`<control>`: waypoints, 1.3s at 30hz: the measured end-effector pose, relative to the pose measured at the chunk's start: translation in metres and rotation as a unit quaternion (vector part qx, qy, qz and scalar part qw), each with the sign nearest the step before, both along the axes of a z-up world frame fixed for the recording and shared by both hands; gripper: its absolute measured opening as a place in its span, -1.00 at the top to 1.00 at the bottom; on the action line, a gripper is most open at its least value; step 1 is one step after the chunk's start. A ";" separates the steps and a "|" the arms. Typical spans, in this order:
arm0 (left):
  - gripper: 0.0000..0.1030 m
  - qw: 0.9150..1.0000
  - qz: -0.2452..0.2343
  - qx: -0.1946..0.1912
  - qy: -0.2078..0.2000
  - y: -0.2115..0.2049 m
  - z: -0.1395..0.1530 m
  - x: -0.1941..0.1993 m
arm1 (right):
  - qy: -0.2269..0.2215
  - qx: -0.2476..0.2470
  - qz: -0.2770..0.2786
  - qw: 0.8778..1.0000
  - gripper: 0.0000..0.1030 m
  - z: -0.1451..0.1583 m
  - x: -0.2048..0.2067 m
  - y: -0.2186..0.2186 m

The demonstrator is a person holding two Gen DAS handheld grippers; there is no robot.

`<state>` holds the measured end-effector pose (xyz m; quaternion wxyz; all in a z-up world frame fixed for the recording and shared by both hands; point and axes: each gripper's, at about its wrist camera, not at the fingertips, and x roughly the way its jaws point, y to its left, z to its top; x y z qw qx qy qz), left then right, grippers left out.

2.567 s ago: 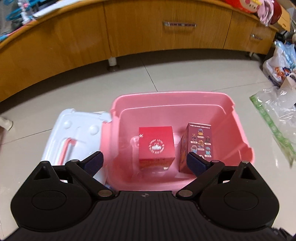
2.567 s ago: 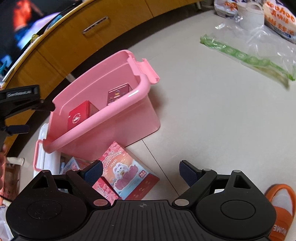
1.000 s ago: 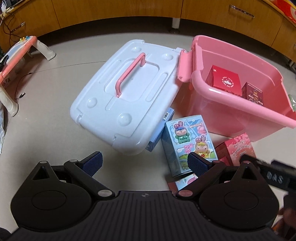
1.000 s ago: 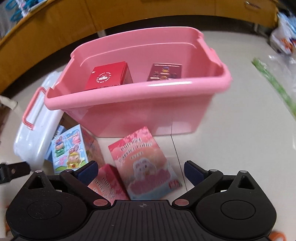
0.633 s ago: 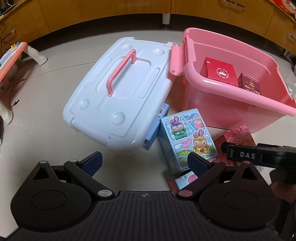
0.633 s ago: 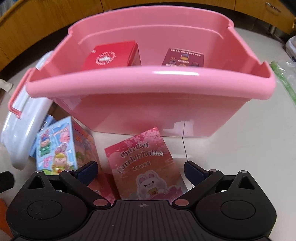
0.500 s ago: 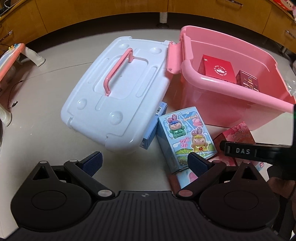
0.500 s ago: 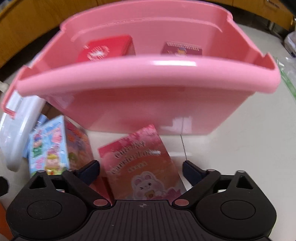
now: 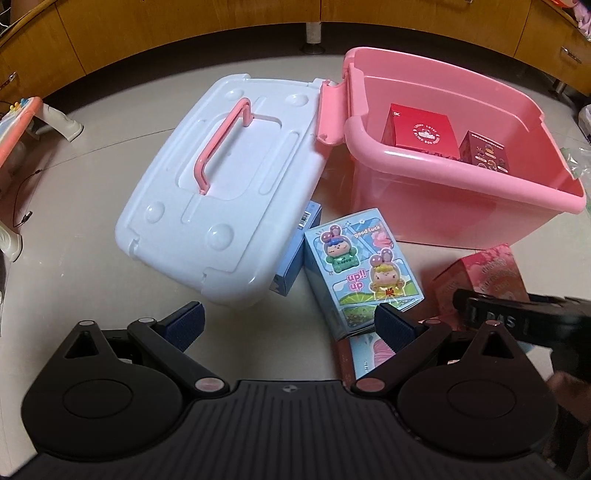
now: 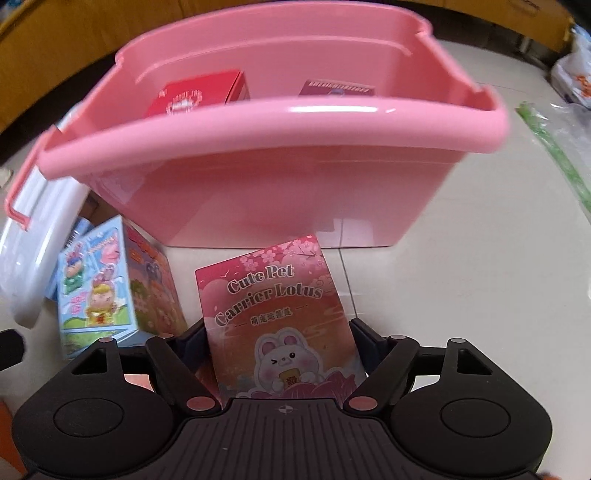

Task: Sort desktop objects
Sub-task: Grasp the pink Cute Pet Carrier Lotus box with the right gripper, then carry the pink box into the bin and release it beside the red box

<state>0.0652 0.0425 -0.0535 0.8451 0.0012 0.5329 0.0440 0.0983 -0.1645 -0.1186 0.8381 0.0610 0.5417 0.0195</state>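
A pink storage bin point(image 9: 461, 173) point(image 10: 273, 122) sits on the floor holding a red box point(image 9: 417, 129) point(image 10: 192, 94) and a dark red box point(image 9: 484, 151) point(image 10: 338, 88). My right gripper point(image 10: 279, 339) is shut on the pink "Cute Pet Carrier Lotus" box point(image 10: 277, 317), which also shows in the left wrist view point(image 9: 487, 277), in front of the bin. A light blue cartoon box point(image 9: 360, 269) point(image 10: 98, 288) lies left of it. My left gripper point(image 9: 290, 323) is open and empty above the floor, its right finger near the blue box.
The bin's white lid point(image 9: 221, 181) with a pink handle lies left of the bin, over a thin blue box point(image 9: 297, 247). Another box point(image 9: 365, 354) lies under my left gripper. Wooden cabinets point(image 9: 221, 33) stand behind. Plastic bags point(image 10: 565, 147) lie at the right.
My right gripper has come down and forward over the pink Cute Pet box and closed its fingers on its sides. The left gripper has drifted slightly and stays open.
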 end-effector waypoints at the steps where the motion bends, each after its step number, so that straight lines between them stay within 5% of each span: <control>1: -0.95 1.000 0.001 0.001 0.000 -0.001 0.002 -0.001 | -0.002 0.000 -0.003 1.000 -0.44 0.004 -0.004 -0.002; 15: -0.95 1.000 -0.014 0.018 -0.006 -0.012 0.017 -0.013 | -0.060 0.025 -0.042 0.997 -0.40 0.097 -0.039 -0.036; 26: -0.95 1.000 0.021 0.021 0.001 -0.005 0.030 0.001 | -0.137 0.009 -0.034 0.990 -0.40 0.187 0.001 -0.047; 33: -0.95 0.999 0.035 0.018 0.000 0.003 0.023 0.006 | -0.150 0.021 -0.044 0.987 -0.40 0.198 0.053 -0.048; 39: -0.95 0.999 0.035 0.005 -0.011 0.007 0.018 0.012 | -0.133 0.016 -0.037 0.990 -0.40 0.177 0.105 -0.037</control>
